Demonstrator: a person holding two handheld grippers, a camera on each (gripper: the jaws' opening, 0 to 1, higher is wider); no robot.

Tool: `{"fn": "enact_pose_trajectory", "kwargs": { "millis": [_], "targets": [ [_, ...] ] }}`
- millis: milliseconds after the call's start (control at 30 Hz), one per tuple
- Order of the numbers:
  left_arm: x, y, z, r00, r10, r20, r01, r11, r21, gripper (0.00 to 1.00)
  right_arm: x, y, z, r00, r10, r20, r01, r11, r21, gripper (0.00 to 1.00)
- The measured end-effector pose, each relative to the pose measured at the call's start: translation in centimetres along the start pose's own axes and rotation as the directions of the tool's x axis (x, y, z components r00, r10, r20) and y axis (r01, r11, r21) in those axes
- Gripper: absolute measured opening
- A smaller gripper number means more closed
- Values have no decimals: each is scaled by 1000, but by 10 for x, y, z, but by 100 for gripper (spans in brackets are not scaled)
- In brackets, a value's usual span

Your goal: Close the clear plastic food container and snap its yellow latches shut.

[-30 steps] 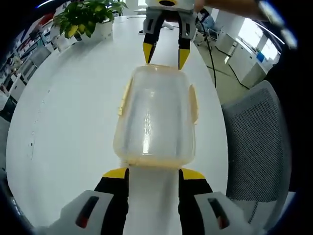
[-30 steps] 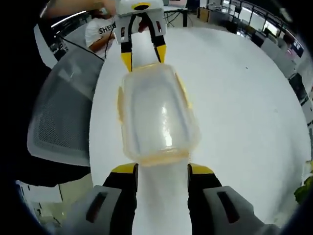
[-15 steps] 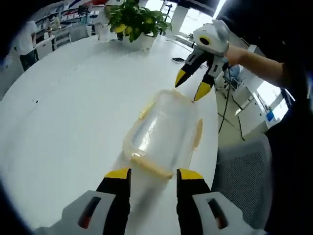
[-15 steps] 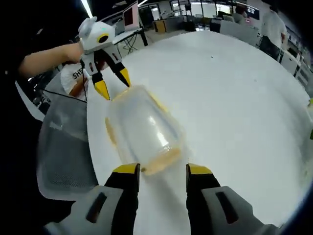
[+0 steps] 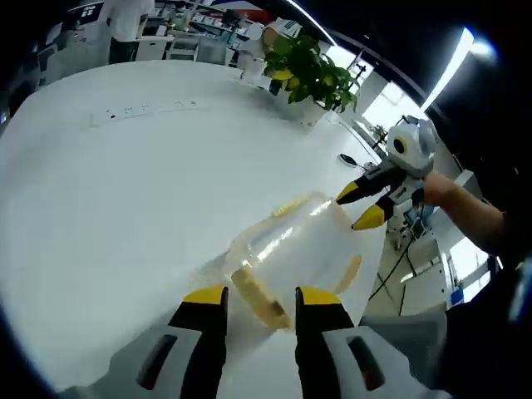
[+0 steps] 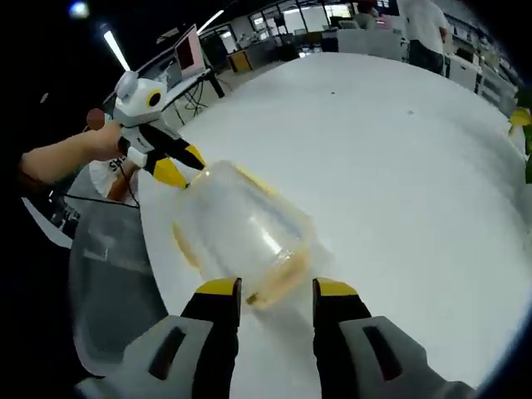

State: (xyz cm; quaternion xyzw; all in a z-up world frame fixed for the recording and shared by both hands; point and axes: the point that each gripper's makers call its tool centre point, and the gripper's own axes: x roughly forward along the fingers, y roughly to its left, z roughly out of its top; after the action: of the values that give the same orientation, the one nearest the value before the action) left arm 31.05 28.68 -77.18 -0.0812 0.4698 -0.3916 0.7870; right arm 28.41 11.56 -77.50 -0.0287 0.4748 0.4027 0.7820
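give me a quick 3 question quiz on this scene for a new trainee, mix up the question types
1. True or false: the clear plastic food container rests on a white table.
2. Multiple choice: what stands at the far end of the table in the left gripper view? A) a leafy potted plant B) a kettle C) a stack of plates
3. Short answer: what colour are the tips of the left gripper and the right gripper?

Key
1. True.
2. A, the potted plant.
3. Yellow; both grippers' jaws stand apart at opposite ends of the container, near a yellow latch.
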Motion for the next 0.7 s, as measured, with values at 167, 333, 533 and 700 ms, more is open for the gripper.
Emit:
{"fn": "enact_pose_trajectory", "kwargs": {
  "millis": [167,333,533,700],
  "targets": [
    [5,1,-9,999,32,-32,-31,999,14,26,0,2,2,1000,3,11,-3,1000,30,29],
    [8,0,-13,999,30,-39,-31,999,-18,24,8,10,-2,1000,4,-7,-4,1000,20,29],
    [11,-3,-13,998,41,-42,-42,999,-19,25,9,13,-4,1000,25,2,-25,997,71,27],
    [11,-6,-14,998,54,-25,-55,998,-13,24,10,15,-4,1000,22,-11,-21,999,44,26]
  ]
}}
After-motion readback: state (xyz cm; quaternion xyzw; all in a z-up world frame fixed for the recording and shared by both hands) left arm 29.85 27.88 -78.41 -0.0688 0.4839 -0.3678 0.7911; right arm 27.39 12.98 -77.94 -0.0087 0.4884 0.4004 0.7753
